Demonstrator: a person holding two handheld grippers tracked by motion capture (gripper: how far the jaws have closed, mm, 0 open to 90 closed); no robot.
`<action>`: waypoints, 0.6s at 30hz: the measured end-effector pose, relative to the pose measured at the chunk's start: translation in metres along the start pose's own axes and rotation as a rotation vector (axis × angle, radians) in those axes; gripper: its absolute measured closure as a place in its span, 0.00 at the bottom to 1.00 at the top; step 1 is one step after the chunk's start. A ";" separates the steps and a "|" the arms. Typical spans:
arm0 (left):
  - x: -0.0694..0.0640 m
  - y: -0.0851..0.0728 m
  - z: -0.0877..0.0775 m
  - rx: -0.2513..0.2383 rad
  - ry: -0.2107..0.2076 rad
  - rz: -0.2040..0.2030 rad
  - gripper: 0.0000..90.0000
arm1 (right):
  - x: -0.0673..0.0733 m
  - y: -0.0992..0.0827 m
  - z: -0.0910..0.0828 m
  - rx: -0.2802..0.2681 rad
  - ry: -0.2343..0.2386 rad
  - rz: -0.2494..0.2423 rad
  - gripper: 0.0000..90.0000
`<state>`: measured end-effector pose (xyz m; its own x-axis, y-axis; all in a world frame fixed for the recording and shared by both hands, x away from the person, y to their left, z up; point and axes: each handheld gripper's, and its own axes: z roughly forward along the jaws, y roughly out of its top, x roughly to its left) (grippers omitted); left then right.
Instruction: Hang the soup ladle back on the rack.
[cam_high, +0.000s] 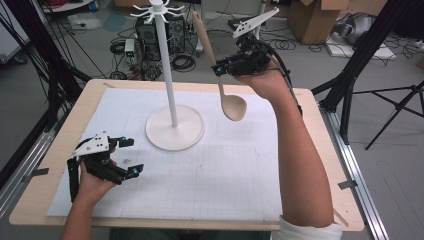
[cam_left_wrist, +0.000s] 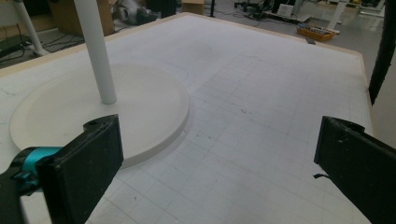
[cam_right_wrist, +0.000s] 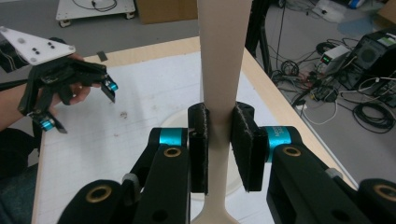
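Observation:
A pale wooden spoon (cam_high: 233, 106) hangs bowl down above the far middle of the table, its handle (cam_right_wrist: 219, 60) pointing up. My right gripper (cam_high: 218, 69) is shut on the handle, pads (cam_right_wrist: 243, 144) pressed on both sides of it. A white stand (cam_high: 174, 127) with a tall pole and hooks at its top (cam_high: 159, 9) sits just left of the spoon; its round base (cam_left_wrist: 93, 112) lies ahead in the left gripper view. My left gripper (cam_high: 129, 157) rests low near the front left of the mat, open, with nothing between its jaws.
A white gridded mat (cam_high: 210, 170) covers the wooden table (cam_high: 320, 165). Black tripod legs (cam_high: 360, 55) stand to the right, and cables and a computer case (cam_high: 150, 35) lie on the floor beyond the far edge.

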<state>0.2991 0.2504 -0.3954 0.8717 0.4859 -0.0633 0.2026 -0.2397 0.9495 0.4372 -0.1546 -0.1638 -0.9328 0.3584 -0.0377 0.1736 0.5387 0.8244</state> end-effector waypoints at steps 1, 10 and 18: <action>0.000 0.000 0.000 -0.005 0.001 -0.003 0.02 | -0.001 0.004 0.003 0.001 0.005 0.003 0.86; 0.000 0.001 -0.003 -0.015 0.003 -0.003 0.02 | -0.004 0.014 0.015 0.008 0.017 0.002 0.86; 0.001 0.001 -0.003 -0.017 0.005 -0.004 0.02 | -0.009 0.013 0.017 0.013 0.021 0.011 0.86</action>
<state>0.2985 0.2533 -0.3937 0.8688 0.4908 -0.0655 0.1983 -0.2238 0.9542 0.4533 -0.1379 -0.1623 -0.9373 0.3481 -0.0163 0.1881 0.5447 0.8172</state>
